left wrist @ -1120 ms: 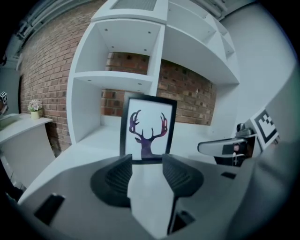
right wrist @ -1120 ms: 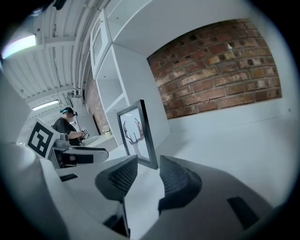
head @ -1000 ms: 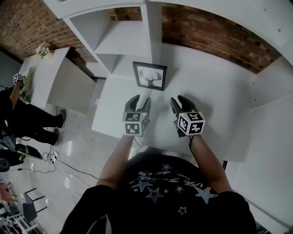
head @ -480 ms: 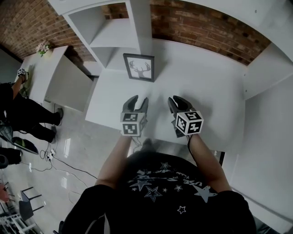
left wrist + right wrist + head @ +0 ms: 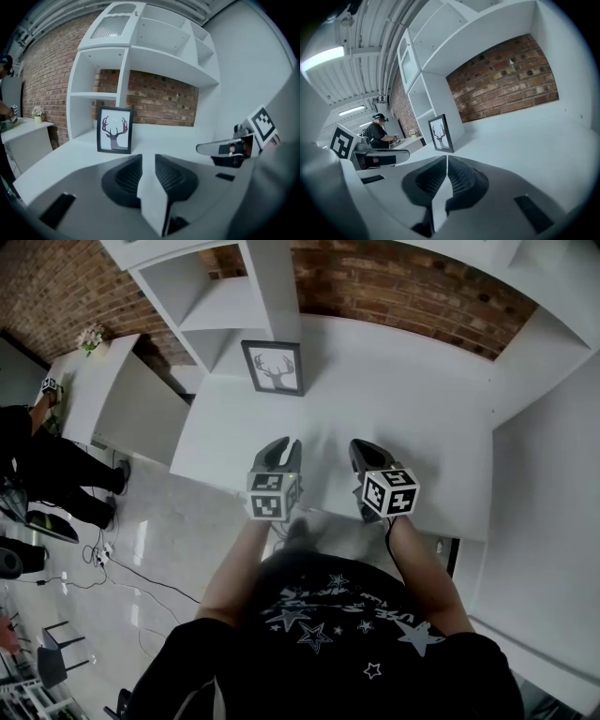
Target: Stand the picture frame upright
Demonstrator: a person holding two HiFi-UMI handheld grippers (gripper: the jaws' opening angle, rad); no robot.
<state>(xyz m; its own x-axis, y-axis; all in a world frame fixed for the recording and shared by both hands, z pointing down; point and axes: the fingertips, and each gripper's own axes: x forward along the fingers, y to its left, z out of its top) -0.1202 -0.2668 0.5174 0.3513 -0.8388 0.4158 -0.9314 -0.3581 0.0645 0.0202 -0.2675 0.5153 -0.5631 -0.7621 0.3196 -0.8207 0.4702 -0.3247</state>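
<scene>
We have drawn both grippers back from the picture frame [image 5: 273, 367], jaws just closing with nothing between them: left hand-held gripper [image 5: 284, 442] narrowly apart, right hand-held gripper [image 5: 361, 446] pressed together. Beyond them on the white counter [image 5: 394, 399], the frame stands upright beside the shelf unit [image 5: 216, 306], brick wall [image 5: 403, 287] behind.

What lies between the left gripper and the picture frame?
Only bare white table, up to the picture frame; the head view and left gripper view show it. The left gripper's jaws have just been closing, nothing between them.
</scene>
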